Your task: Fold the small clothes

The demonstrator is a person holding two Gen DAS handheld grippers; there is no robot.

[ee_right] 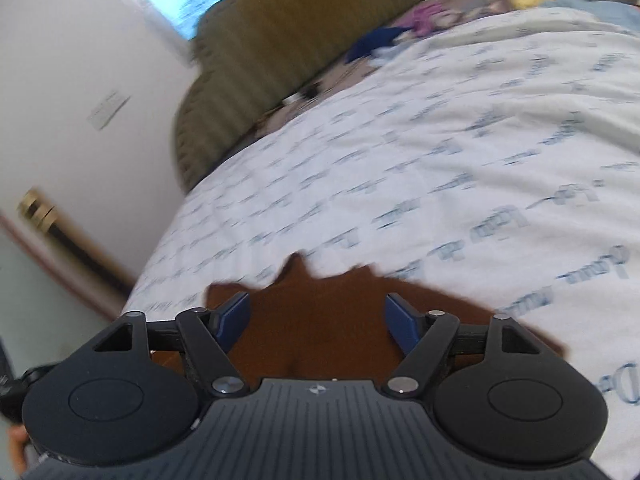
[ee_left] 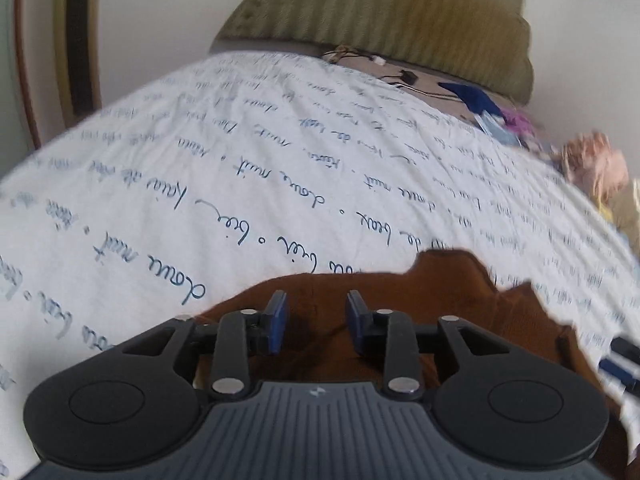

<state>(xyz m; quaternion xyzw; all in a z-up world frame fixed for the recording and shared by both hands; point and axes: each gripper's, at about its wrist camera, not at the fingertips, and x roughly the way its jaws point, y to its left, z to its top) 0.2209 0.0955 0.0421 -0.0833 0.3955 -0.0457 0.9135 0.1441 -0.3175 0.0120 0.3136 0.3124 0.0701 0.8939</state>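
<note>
A small brown garment (ee_left: 452,300) lies on the white bedsheet with blue script (ee_left: 200,184). My left gripper (ee_left: 317,300) is open just above the garment, with brown cloth showing between its blue pads, which do not pinch it. In the right wrist view the same brown garment (ee_right: 320,320) lies under my right gripper (ee_right: 316,308), which is wide open over it. That view is blurred. The tip of the right gripper (ee_left: 622,354) shows at the right edge of the left wrist view.
An olive green pillow (ee_left: 384,24) stands at the head of the bed. A pile of other clothes, dark blue (ee_left: 476,98), purple and peach (ee_left: 596,164), lies at the far right. Cables (ee_left: 404,78) lie near the pillow. A white wall (ee_right: 80,80) is on the left.
</note>
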